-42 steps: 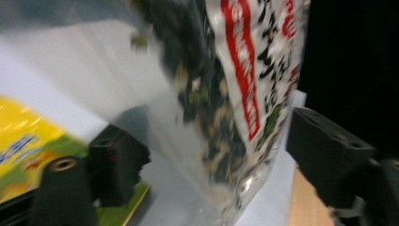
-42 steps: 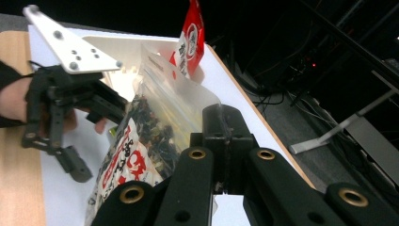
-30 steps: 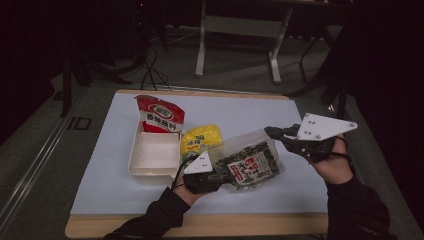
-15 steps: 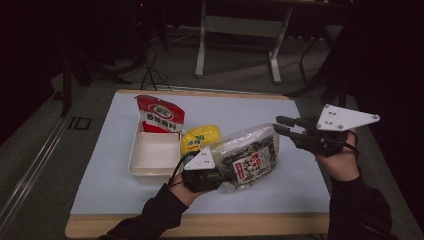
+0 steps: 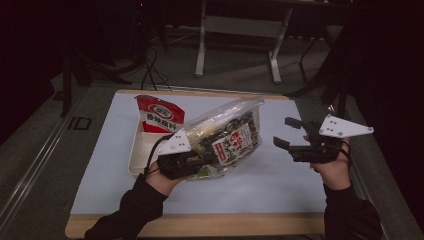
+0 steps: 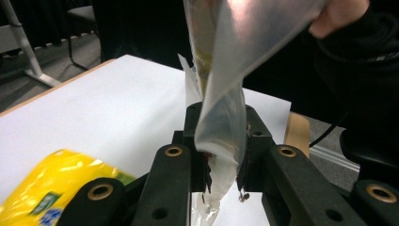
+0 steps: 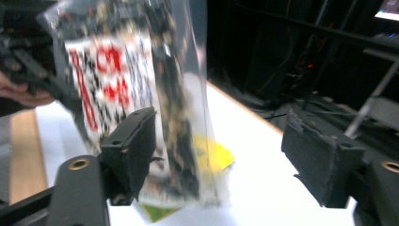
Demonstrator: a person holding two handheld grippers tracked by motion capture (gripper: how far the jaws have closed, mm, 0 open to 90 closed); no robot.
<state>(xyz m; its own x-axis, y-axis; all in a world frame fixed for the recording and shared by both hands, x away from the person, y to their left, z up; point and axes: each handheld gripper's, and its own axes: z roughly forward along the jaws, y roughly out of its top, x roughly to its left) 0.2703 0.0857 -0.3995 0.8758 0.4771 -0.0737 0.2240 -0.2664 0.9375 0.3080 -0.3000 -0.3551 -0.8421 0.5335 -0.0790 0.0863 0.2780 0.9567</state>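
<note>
The left gripper (image 5: 197, 159) clamps a clear, dark-filled snack bag (image 5: 227, 137) with a red-lettered label, lifted and tilted; the right gripper (image 5: 286, 134), jaws just opening, holds nothing.

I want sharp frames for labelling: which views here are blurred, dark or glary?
Right gripper view: the clear snack bag is motion-blurred, its label smeared. Left gripper view: jaws sharp, glare on the bag's film, yellow packet soft. High view: table lit, surroundings dark, mostly sharp.
</note>
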